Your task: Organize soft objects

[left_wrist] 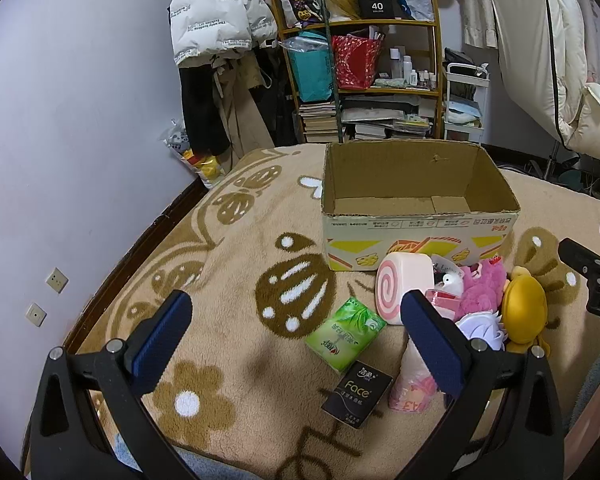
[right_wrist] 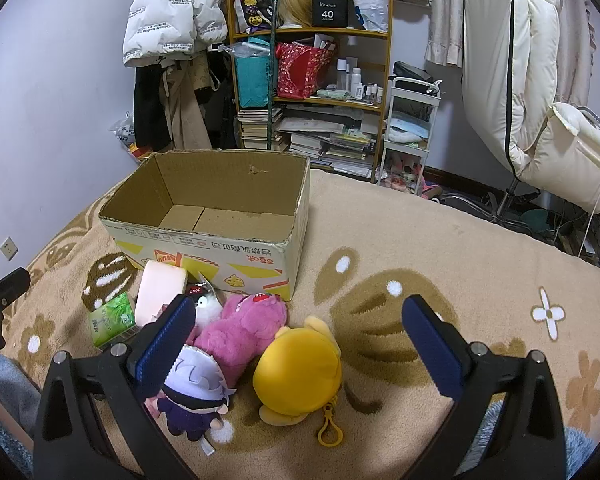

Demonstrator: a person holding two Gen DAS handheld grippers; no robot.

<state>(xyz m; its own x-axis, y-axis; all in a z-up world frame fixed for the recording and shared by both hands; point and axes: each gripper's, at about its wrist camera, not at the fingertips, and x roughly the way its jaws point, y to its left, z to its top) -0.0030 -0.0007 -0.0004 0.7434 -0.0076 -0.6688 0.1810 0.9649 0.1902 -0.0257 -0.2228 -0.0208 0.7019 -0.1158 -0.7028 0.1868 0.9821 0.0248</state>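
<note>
An open cardboard box [left_wrist: 420,236] [right_wrist: 260,258] stands empty on the beige blanket. In front of it lie a pink swirl-roll cushion [left_wrist: 400,286] [right_wrist: 160,288], a pink plush [left_wrist: 482,288] [right_wrist: 244,328], a yellow plush with a clip [left_wrist: 524,310] [right_wrist: 298,372], a white-haired doll [right_wrist: 196,392] [left_wrist: 482,328], a green tissue pack [left_wrist: 346,334] [right_wrist: 112,318], a black "Face" tissue pack [left_wrist: 358,394] and a pink pack [left_wrist: 412,384]. My left gripper [left_wrist: 296,324] is open and empty above the blanket, left of the pile. My right gripper [right_wrist: 298,328] is open and empty over the plush toys.
The blanket [left_wrist: 228,304] covers a bed beside a white wall [left_wrist: 72,120]. Beyond the bed stand a cluttered bookshelf [left_wrist: 364,80] [right_wrist: 312,92], hanging coats [left_wrist: 216,20] and a white trolley [right_wrist: 412,128]. The right gripper's body shows at the left view's right edge [left_wrist: 588,268].
</note>
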